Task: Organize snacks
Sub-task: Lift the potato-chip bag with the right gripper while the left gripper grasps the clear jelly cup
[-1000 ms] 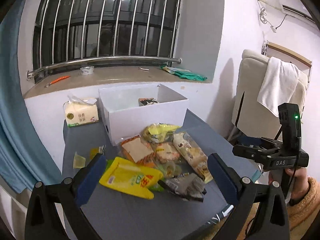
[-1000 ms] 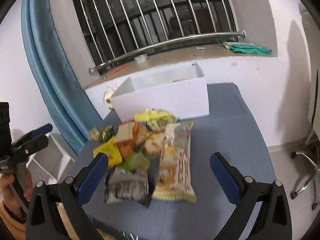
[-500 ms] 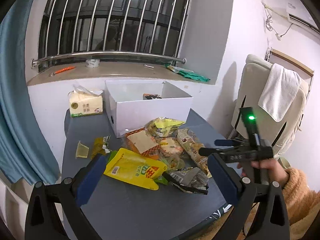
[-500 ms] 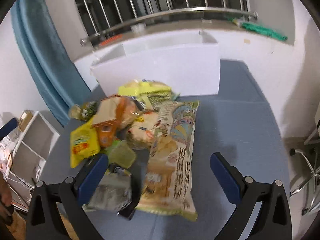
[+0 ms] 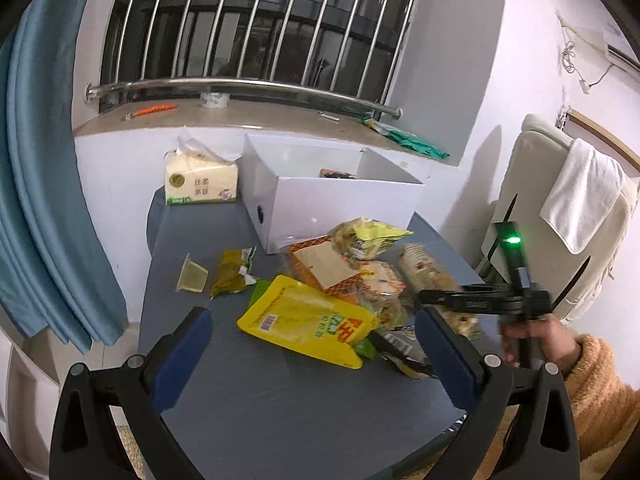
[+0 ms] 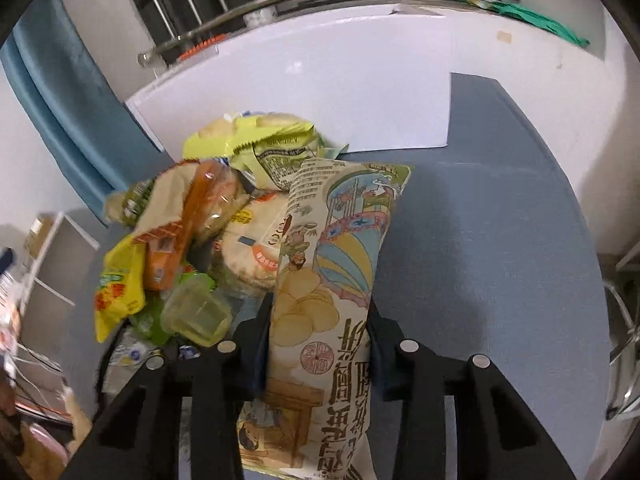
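A pile of snack packets lies on the grey table [image 5: 280, 400] in front of an open white box [image 5: 332, 204]. My right gripper [image 6: 316, 332] is shut on a long illustrated cracker packet [image 6: 332, 280], its fingers on either side of the packet's middle; the gripper also shows in the left wrist view [image 5: 444, 300]. My left gripper [image 5: 312, 348] is open and empty, hovering near a yellow packet [image 5: 308, 320] at the front of the pile. One dark snack [image 5: 338, 174] lies inside the box.
A tissue pack [image 5: 200, 184] stands left of the box. A small clear cup [image 5: 192, 276] and an olive packet [image 5: 232, 272] lie apart on the left. A chair with a white towel [image 5: 580, 188] stands at the right. A blue curtain [image 5: 40, 200] hangs left.
My right gripper has moved down into the pile and closed on the long cracker packet. My left gripper has drawn back and tilted slightly, staying open.
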The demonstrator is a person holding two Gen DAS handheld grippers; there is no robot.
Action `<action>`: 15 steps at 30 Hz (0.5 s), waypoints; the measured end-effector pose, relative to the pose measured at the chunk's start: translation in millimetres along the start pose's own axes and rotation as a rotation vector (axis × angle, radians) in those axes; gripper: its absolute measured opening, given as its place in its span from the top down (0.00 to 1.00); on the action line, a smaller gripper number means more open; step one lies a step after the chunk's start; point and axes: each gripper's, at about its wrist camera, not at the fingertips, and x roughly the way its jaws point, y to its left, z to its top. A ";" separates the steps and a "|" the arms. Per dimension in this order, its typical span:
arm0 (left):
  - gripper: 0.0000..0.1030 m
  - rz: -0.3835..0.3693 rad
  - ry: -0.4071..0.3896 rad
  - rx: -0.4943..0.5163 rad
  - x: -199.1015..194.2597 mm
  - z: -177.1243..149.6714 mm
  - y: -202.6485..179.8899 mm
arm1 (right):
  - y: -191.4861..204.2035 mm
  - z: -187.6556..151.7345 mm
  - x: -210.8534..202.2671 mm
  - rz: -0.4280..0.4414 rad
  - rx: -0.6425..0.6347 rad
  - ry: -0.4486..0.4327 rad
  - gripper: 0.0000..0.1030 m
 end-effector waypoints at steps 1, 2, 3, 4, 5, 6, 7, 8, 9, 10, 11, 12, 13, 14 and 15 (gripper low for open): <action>0.00 0.001 0.002 -0.007 3.7 1.0 5.4 | -1.9 -3.3 -7.3 0.012 0.011 -0.015 0.59; 0.00 0.000 0.009 -0.014 8.5 2.3 10.6 | -3.0 -5.9 -13.4 0.019 0.017 -0.027 0.59; 0.00 0.003 0.020 -0.022 14.0 3.6 16.5 | -3.9 -9.3 -21.4 0.027 0.026 -0.044 0.59; 0.00 0.013 0.029 -0.031 20.6 5.3 23.9 | -4.5 -12.4 -29.2 0.035 0.033 -0.058 0.59; 0.00 0.027 0.043 -0.038 28.8 7.1 32.9 | -5.0 -15.2 -37.9 0.048 0.042 -0.077 0.59; 0.00 0.033 0.056 -0.041 36.9 8.9 41.7 | -5.4 -18.1 -47.0 0.063 0.048 -0.093 0.59; 0.00 0.041 0.066 -0.042 43.8 10.4 48.8 | -5.4 -20.6 -55.1 0.073 0.052 -0.107 0.59; 0.00 0.049 0.075 -0.042 50.4 12.1 55.4 | -5.1 -23.4 -61.5 0.080 0.052 -0.120 0.59; 0.00 0.051 0.083 -0.041 56.5 13.8 61.4 | -4.4 -26.6 -69.5 0.085 0.052 -0.135 0.59; 0.00 0.066 0.095 -0.046 65.6 16.7 70.5 | -1.6 -25.0 -72.6 0.090 0.054 -0.143 0.59; 0.00 0.079 0.105 -0.052 72.0 18.8 76.7 | -0.5 -27.3 -78.7 0.099 0.057 -0.154 0.59; 0.00 0.098 0.117 -0.062 80.1 21.2 85.0 | -0.6 -29.6 -84.6 0.109 0.058 -0.162 0.59; 0.00 0.109 0.125 -0.067 85.6 22.6 89.7 | 0.8 -32.8 -90.6 0.116 0.058 -0.171 0.59; 0.00 0.120 0.138 -0.073 93.5 23.6 96.7 | 0.6 -32.0 -95.1 0.116 0.057 -0.177 0.59; 0.01 0.130 0.149 -0.077 100.7 24.3 102.1 | 2.4 -33.9 -98.3 0.114 0.053 -0.183 0.59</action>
